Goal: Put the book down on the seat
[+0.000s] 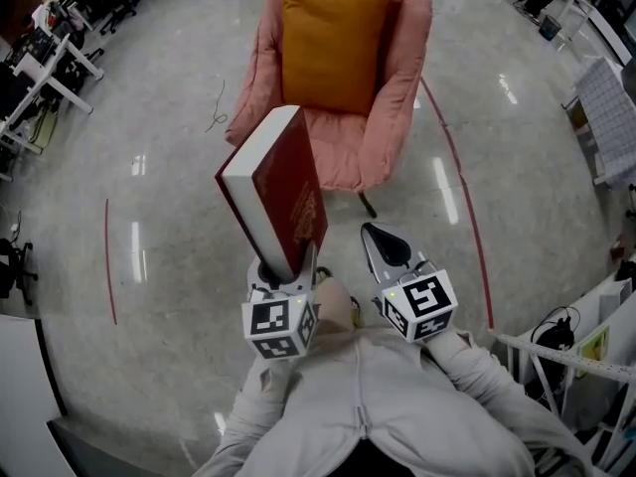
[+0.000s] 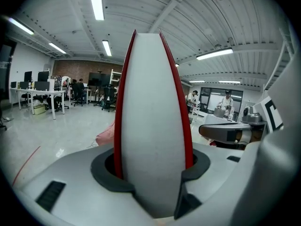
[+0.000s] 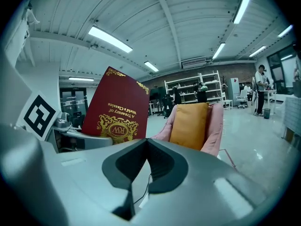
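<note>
A thick dark-red book with gold print stands on end in my left gripper, which is shut on its lower edge. In the left gripper view the book's white page block fills the gap between the jaws. Just right of it my right gripper is shut and holds nothing, its jaws meeting at the tip. The right gripper view shows the book's cover to the left. The pink armchair with an orange cushion against its back stands ahead on the floor. Its seat lies beyond the book's top.
Red tape lines run across the glossy floor on both sides. A loose cable lies left of the chair. Desks and office chairs stand at far left, and a table with cables is at lower right. People stand far off.
</note>
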### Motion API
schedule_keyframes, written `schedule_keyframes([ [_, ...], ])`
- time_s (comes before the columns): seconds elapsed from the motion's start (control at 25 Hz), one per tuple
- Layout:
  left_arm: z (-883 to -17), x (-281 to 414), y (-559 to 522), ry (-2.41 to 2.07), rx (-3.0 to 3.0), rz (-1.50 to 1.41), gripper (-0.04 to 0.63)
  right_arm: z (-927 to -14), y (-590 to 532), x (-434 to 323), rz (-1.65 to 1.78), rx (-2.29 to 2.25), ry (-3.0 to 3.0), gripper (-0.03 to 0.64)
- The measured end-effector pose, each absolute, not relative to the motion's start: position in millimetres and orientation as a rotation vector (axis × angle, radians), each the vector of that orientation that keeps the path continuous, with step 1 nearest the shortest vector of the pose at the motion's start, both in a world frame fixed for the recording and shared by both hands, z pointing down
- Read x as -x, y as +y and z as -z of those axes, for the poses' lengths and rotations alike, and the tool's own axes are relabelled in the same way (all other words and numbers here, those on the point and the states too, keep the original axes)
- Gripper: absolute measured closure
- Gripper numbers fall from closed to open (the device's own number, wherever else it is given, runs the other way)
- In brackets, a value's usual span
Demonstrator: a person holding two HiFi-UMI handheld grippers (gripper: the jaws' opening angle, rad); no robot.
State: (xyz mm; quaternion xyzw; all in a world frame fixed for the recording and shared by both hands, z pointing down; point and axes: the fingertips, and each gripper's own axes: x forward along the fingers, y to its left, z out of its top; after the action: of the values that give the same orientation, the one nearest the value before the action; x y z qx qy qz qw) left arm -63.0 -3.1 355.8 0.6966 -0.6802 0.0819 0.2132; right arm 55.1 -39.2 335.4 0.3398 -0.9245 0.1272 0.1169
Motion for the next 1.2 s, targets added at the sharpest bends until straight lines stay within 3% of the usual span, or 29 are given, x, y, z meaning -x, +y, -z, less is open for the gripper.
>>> schedule_keyframes([
  [0.76, -410.5, 106.2, -156.8, -1.759, -1.928, -0.300, 0.350, -379.0, -183.8, -6.8, -0.458, -0.997, -2.604, 0.617],
  [1.2, -489.7, 127.5, -231.8, -1.661, -1.837, -0.375, 0.350, -446.4, -265.2, 21.6, -0.565, -0.965, -2.518, 0.617],
])
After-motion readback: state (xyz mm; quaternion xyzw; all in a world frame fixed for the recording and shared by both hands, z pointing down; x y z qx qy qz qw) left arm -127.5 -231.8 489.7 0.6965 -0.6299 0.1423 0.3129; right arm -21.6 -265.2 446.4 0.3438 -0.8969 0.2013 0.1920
